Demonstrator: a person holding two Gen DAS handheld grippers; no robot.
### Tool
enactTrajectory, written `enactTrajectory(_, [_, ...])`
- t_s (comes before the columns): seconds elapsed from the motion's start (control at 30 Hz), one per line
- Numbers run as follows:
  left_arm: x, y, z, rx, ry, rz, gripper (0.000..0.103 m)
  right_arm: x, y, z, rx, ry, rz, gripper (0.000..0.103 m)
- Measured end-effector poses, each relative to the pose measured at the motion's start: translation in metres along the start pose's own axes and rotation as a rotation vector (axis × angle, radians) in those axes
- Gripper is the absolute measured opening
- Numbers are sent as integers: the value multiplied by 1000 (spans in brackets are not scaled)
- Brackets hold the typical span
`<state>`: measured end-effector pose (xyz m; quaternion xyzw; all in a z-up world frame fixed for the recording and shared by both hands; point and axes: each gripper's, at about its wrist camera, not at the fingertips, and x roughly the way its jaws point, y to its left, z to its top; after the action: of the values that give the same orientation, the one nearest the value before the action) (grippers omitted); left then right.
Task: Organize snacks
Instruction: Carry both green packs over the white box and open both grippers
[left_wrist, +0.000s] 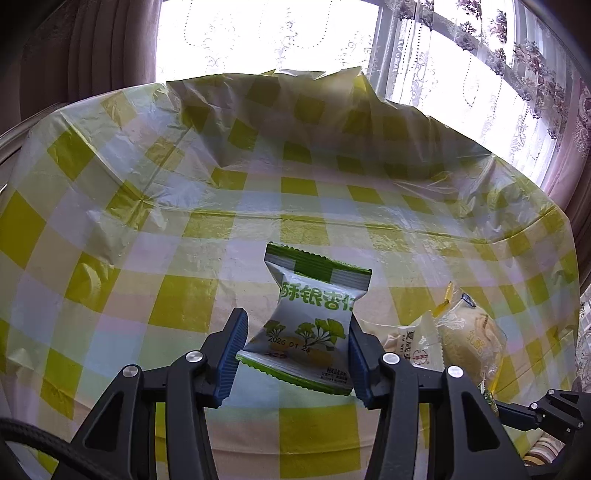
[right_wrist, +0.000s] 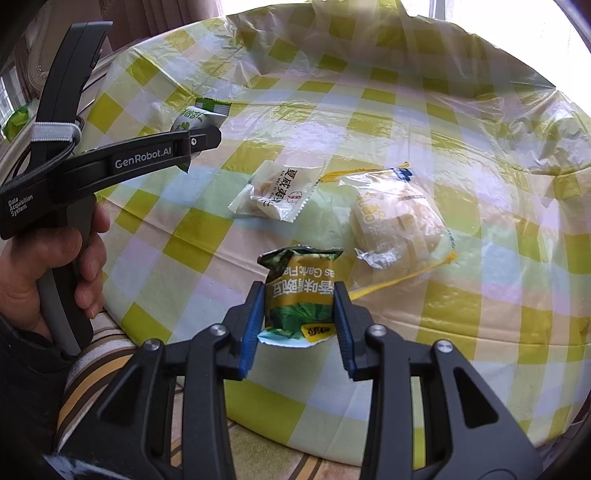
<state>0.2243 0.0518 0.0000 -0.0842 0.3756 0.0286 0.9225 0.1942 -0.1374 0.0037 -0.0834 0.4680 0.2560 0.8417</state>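
While our left gripper is clamped on the white-and-green snack packet, we hold that packet clear above the yellow-checked plastic cloth. Its long axis runs away from the camera along the fingers, tilted a little leftward at the far end, with the green crimped seal pointing away and the printed date near the blue pads. From the right wrist view we see the same packet poking out past the left gripper's tip, well to the left of the other snacks.

Our right gripper is closed on the dark green pea packet, squeezing it across its width. Its long axis also runs forward along the fingers, the crumpled end pointing away and the lettering reading upside down to us.

Two snacks lie on the cloth beyond it: a clear-wrapped white candy packet, lying slantwise, and just to its right a clear bag with a pale bun, its yellow-edged ends pointing up-left and down-right. They sit near each other without touching.
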Motion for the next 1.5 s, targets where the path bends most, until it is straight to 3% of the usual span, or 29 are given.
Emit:
enactTrajectory(0.93, [-51, -157, -48, 253, 90, -255, 51, -99, -95, -67, 235, -107, -110, 40])
enactTrajectory(1.5, [-83, -281, -90, 502, 172, -477, 51, -189, -202, -192, 490, -64, -361, 40])
